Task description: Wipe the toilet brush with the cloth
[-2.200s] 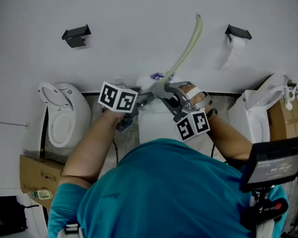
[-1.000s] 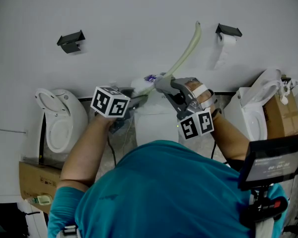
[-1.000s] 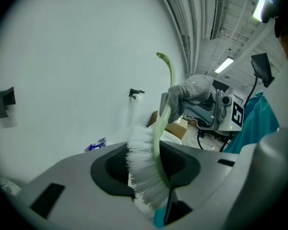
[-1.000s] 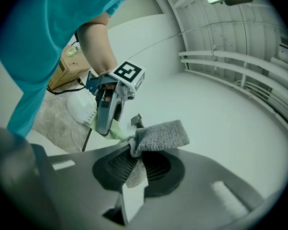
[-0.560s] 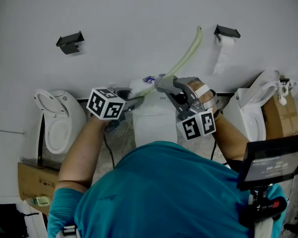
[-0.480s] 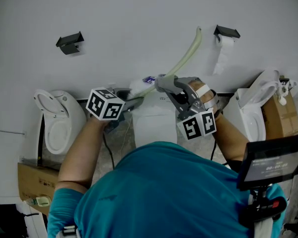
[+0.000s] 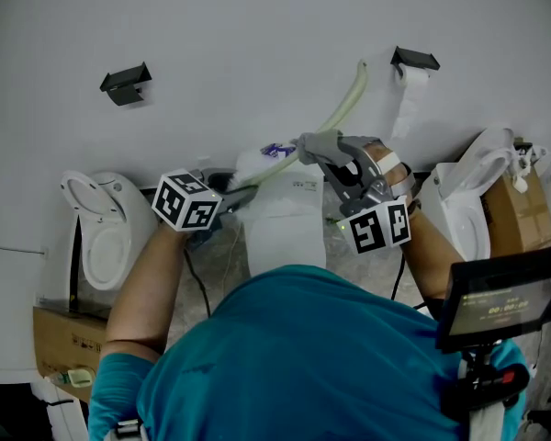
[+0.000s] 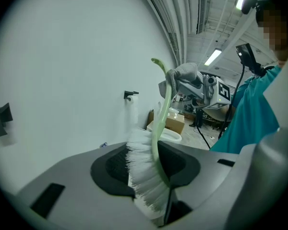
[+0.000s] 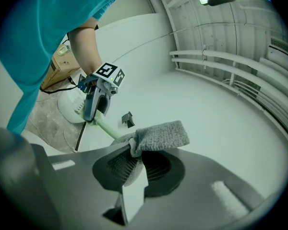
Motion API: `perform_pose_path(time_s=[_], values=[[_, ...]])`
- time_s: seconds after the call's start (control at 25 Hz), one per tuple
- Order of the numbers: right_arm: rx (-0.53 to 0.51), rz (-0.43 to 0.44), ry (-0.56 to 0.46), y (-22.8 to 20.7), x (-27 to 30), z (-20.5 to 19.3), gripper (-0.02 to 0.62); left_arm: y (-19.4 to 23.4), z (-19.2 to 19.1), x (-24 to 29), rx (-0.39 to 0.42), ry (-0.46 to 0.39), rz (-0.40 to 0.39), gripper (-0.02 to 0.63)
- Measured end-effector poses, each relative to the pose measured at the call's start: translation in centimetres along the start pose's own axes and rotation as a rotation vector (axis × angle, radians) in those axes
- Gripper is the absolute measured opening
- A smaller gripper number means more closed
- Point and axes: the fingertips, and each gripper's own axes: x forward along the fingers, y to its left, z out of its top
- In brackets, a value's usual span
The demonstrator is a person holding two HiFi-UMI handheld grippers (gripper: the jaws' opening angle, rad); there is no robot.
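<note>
From the head view, your left gripper sits low at the left and points in toward the middle. Its jaws meet the white bristle end of the toilet brush. The pale green handle slants up and to the right across the wall, and its tip ends just beside the toilet paper roll. Your right gripper comes in from the right, with the grey cloth bunched at its jaws against the lower part of the handle. A white toilet stands below both grippers.

In the left gripper view, your jaws are clamped on the brush head. White bristles fill the gap between the pads, and the green handle curves up and away from them. Farther up the handle, the cloth sits at the right gripper's tip.

In the right gripper view, your jaws are closed on the cloth, which folds around the green handle. The handle runs away to the left gripper, which grips its far end.
</note>
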Motion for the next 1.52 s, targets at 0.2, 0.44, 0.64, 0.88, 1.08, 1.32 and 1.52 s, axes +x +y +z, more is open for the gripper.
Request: perform_pose_path(time_s=[0.2,0.44,0.64,0.88,1.08,1.32,1.52], values=[[0.022,-0.009,-0.006,-1.0,-0.6,0.0,0.035,0.0,0.1,-0.4,0.037,-0.018,-0.002,0.160],[0.072,-0.022,-0.022,-2.2,-1.3,0.0,0.035,0.1,0.1,-0.8,0.066,-0.035,-0.014,0.158],[0.093,-0.051,-0.022,-3.6,-2.0,-0.4,0.035,0.0,-0.1,-0.9,0.084,-0.043,-0.026,0.158],[0.115,-0.088,-0.019,-5.3,-2.8,-0.8,0.035,0.0,-0.3,-1.2,0.109,-0.049,-0.030,0.158],[0.131,-0.107,-0.022,-6.4,-3.3,-1.0,0.035,0.0,-0.6,-1.5,0.130,-0.049,-0.032,0.156],[0.159,-0.129,-0.028,-7.9,-4.0,-1.4,0.035,-0.2,-0.7,-1.8,0.163,-0.058,-0.037,0.156],[0.180,-0.153,-0.018,-9.0,-4.8,-2.1,0.035,-0.5,-0.7,-1.9,0.197,-0.056,-0.035,0.156]])
